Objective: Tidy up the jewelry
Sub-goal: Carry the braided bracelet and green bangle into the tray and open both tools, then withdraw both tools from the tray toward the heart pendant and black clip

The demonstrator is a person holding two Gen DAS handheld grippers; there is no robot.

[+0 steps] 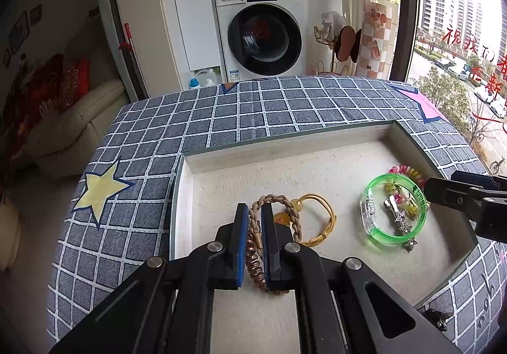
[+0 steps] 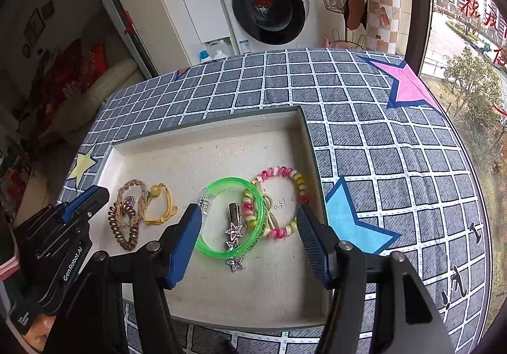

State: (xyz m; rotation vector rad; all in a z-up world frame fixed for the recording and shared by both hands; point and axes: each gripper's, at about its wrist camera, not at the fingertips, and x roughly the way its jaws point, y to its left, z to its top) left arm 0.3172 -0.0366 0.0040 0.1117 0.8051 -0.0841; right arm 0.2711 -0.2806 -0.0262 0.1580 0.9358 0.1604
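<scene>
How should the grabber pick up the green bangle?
Pinch the green bangle across its bare near rim, coming from above: it lies flat in the tray. Avoid its middle, where the star hair clip lies. The right gripper, open, already hangs over it.

"GenRobot.AI" on left gripper [image 2: 85, 200]; "Panasonic" on washer [image 2: 269, 5].

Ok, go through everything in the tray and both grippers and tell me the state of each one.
Left gripper: shut, over the brown hair ties.
Right gripper: open, holding nothing.
Shallow beige tray: open-topped, on the checked cloth.
Green translucent plastic bangle: lying flat in the tray.
Silver star hair clip: lying across the bangle's ring.
Pink and yellow coil hair tie: lying beside the bangle.
Brown braided hair tie: lying flat.
</scene>
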